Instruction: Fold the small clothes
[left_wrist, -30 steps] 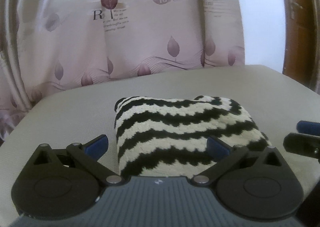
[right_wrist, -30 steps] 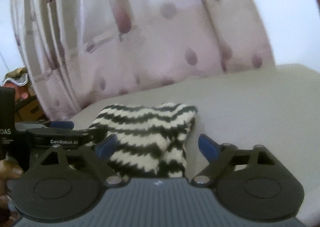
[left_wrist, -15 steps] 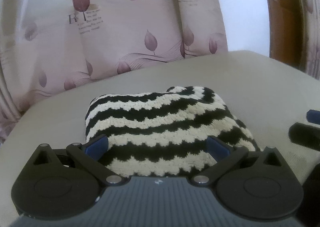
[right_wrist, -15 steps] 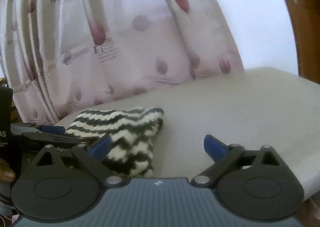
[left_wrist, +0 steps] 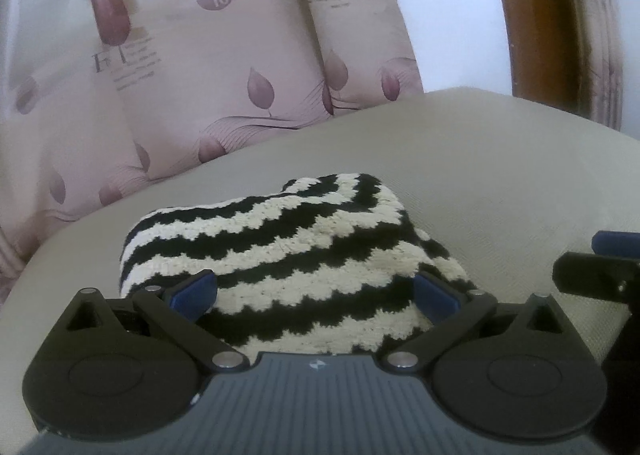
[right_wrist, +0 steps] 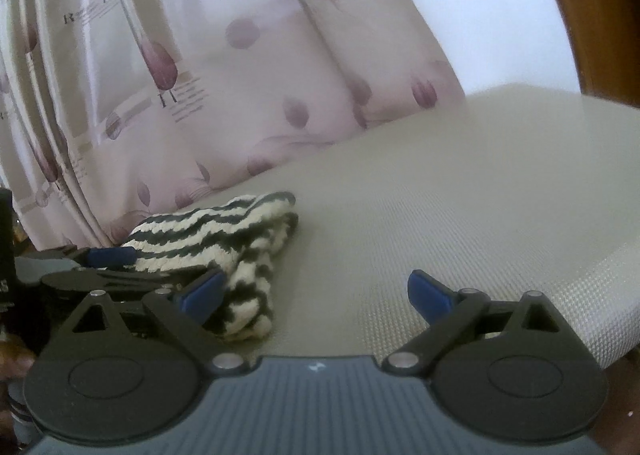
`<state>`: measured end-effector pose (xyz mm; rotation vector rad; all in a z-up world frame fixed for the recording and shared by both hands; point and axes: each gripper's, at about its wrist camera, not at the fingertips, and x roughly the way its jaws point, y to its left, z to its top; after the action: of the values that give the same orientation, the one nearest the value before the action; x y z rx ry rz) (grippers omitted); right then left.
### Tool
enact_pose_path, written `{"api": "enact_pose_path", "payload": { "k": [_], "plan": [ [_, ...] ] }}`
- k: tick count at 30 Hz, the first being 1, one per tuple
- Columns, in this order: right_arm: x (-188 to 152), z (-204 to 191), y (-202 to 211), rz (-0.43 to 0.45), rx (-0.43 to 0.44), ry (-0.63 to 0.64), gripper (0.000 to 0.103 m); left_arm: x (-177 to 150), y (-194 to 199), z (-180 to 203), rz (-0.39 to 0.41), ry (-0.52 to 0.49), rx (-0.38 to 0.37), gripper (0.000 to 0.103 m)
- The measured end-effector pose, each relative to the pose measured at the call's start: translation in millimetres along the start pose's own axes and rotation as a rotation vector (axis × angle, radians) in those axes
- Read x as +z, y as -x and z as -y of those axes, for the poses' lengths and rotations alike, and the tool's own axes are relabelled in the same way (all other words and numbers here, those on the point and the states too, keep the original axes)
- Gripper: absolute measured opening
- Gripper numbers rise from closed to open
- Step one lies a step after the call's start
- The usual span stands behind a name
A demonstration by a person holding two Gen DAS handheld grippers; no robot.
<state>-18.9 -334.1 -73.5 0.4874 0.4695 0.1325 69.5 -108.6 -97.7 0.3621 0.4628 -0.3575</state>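
A folded black-and-cream zigzag knit garment (left_wrist: 280, 251) lies on a beige cloth-covered surface (left_wrist: 500, 175). My left gripper (left_wrist: 314, 293) is open, its blue-tipped fingers wide apart over the garment's near edge, gripping nothing. The garment also shows in the right wrist view (right_wrist: 216, 239), to the left. My right gripper (right_wrist: 316, 295) is open and empty over the bare surface, just right of the garment. Part of the right gripper (left_wrist: 600, 267) shows at the right edge of the left wrist view. The left gripper (right_wrist: 100, 267) shows at the left of the right wrist view.
A pink curtain with leaf prints (left_wrist: 208, 67) hangs behind the surface. A brown wooden door frame (left_wrist: 536, 15) stands at the back right. The surface's right edge (right_wrist: 600, 295) drops off near my right gripper.
Both grippers have swung rightward; the garment has shifted left in both views. In the right wrist view it now lies left of the fingers instead of between them. Both stay open.
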Motion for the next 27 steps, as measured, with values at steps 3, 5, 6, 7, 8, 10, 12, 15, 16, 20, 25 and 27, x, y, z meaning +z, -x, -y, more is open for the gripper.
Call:
{"api": "enact_pose_path", "payload": {
  "k": [3, 5, 6, 7, 8, 10, 12, 15, 16, 20, 25, 27],
  "plan": [
    [-0.4, 5.6, -2.2, -0.008, 0.004, -0.026, 0.099, 0.3, 2.7, 3.9, 0.03, 0.0, -0.002, 0.103],
    [-0.3, 8.7, -3.9, -0.013, 0.007, -0.043, 0.099, 2.3, 8.2, 6.6, 0.057, -0.001, -0.007, 0.103],
    [-0.6, 10.2, -4.4, -0.013, 0.008, -0.051, 0.099, 3.2, 12.4, 7.7, 0.07, 0.001, -0.022, 0.103],
    [-1.0, 12.2, -4.5, -0.014, 0.011, -0.061, 0.099, 3.4, 17.2, 9.3, 0.083, 0.001, -0.039, 0.103],
    [-0.9, 14.6, -5.2, -0.015, 0.014, -0.07, 0.099, 2.2, 22.9, 11.6, 0.099, -0.005, -0.057, 0.103],
    [-1.2, 18.7, -4.8, -0.016, 0.019, -0.092, 0.099, -1.9, 30.0, 18.7, 0.099, -0.053, -0.07, 0.103],
    [-1.0, 23.1, -4.3, -0.015, 0.026, -0.113, 0.099, -11.0, 33.1, 27.2, 0.099, -0.109, -0.068, 0.103],
    [-1.8, 28.7, -4.5, -0.014, 0.03, -0.142, 0.099, -23.3, 26.4, 39.2, 0.085, -0.198, -0.07, 0.075],
    [-2.0, 29.7, -5.0, -0.017, 0.032, -0.148, 0.099, -24.5, 21.4, 38.9, 0.059, -0.193, -0.095, 0.063],
    [-1.7, 31.6, -5.1, -0.016, 0.033, -0.151, 0.099, -18.7, 10.9, 35.4, 0.036, -0.128, -0.134, 0.034],
    [-3.6, 32.8, -0.6, -0.016, 0.021, -0.144, 0.099, 17.8, 32.5, -21.7, 0.084, 0.142, -0.13, 0.017],
    [-3.6, 32.3, 1.0, -0.014, 0.014, -0.14, 0.099, 35.0, 44.5, -68.3, 0.112, 0.284, -0.075, 0.014]
  ]
}}
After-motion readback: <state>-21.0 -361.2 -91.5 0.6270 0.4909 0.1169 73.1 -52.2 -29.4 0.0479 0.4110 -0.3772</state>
